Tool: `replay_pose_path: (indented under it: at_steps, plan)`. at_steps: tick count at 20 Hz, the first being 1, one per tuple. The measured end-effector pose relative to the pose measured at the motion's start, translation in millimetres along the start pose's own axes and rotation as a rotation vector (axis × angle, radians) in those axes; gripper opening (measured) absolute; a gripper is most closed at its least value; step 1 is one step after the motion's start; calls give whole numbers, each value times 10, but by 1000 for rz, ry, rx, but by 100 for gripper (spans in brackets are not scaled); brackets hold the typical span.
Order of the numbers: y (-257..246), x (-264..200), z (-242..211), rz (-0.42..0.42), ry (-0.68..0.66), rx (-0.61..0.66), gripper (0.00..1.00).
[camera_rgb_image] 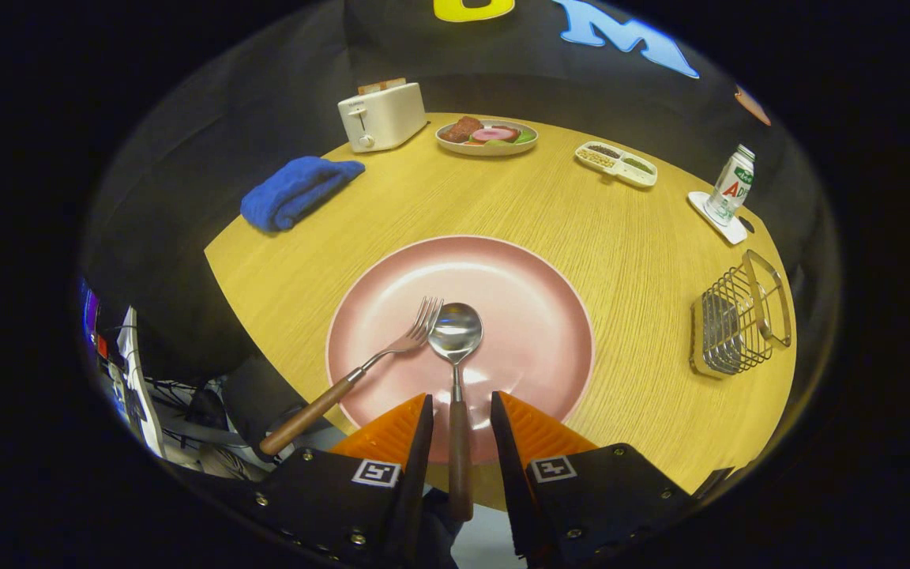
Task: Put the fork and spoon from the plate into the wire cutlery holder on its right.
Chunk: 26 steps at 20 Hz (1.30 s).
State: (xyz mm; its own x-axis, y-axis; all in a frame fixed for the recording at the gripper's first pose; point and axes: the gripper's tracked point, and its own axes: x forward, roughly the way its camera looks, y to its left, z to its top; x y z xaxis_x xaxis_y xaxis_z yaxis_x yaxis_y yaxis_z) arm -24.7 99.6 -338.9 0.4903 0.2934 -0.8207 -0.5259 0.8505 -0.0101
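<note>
A pink plate [534,316] lies on the round wooden table [439,197], just ahead of my fingers. On it rest a fork [392,352] and a spoon [455,332], both with brown wooden handles. The fork's handle sticks out past the plate's rim and the table edge to the left. The spoon's handle runs straight back between my two orange fingers. My gripper [460,395] is open, with a small gap showing on each side of the spoon handle. To the right of the plate, the wire cutlery holder [739,320] stands near the table edge.
Across the far side of the table are a white toaster [381,117], a folded blue towel [297,190], a plate of food [486,136], a white compartment tray [615,163], and a small bottle [731,186] on a white coaster. Bare wood separates the pink plate from the holder.
</note>
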Motion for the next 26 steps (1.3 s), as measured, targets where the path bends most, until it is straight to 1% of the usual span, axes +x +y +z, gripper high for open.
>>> replay_pose_path:
  at_steps: [9, 10, 11, 12, 13, 14, 15, 17, 20, 21, 26]
  plan:
    - [-45, 155, -118, -22, 36, -22, 46]
    - [-48, 166, -113, -26, 37, -26, 45]
    - [-93, 176, -102, -48, 38, -40, 45]
    - [-112, 181, -69, -46, 33, -44, 45]
    - [-107, 198, -111, -44, 37, -43, 36]
    - [-84, 193, -95, -29, 32, -35, 36]
    - [-163, 246, -104, -50, 24, -37, 36]
    - [-148, 191, -93, -60, 34, -34, 13]
    - [-148, 250, -63, -49, 38, -22, 13]
    - [-135, 193, -92, -41, 40, -6, 6]
    - [-110, 155, -4, -13, 15, 74, 6]
